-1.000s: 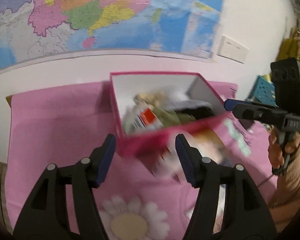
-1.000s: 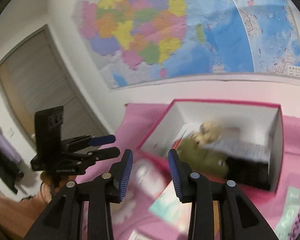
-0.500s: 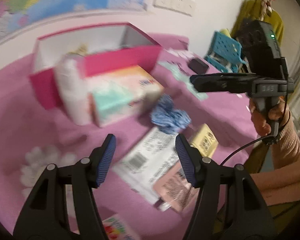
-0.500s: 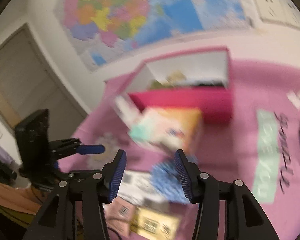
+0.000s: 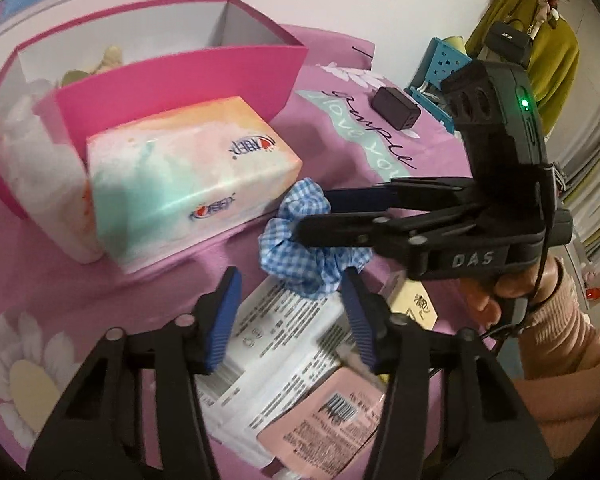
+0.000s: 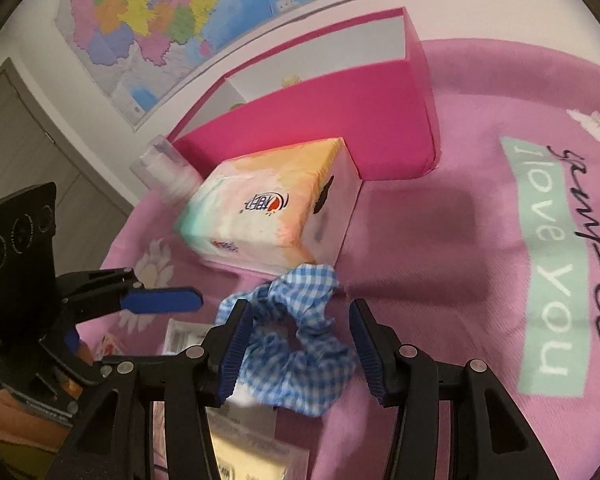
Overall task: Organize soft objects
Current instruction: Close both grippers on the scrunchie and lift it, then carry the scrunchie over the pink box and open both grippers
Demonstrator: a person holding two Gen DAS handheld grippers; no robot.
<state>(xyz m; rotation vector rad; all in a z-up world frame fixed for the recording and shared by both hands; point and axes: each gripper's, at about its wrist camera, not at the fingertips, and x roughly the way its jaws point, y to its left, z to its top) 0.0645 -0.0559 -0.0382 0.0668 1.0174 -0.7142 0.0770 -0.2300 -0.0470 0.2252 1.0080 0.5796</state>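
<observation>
A blue-and-white checked scrunchie [image 6: 296,336] lies on the pink cloth in front of a pastel tissue pack [image 6: 268,212]. My right gripper [image 6: 300,344] is open with its jaws on either side of the scrunchie, not closed on it. In the left wrist view the scrunchie [image 5: 300,256] sits under the right gripper's fingers [image 5: 340,232]. My left gripper [image 5: 292,328] is open and empty above white and pink packets [image 5: 284,364]. The pink box [image 5: 172,76] behind the tissue pack [image 5: 180,172] holds soft toys.
A clear plastic bottle [image 6: 168,176] leans beside the box's left corner. A black charger [image 5: 396,110] lies on the cloth at the right. A blue basket [image 5: 436,64] and hanging clothes stand past the table edge. A yellow packet [image 6: 252,460] lies below the right gripper.
Both grippers swung down from the box toward the near table. The right gripper has come down around the scrunchie; the left one hovers over the packets.
</observation>
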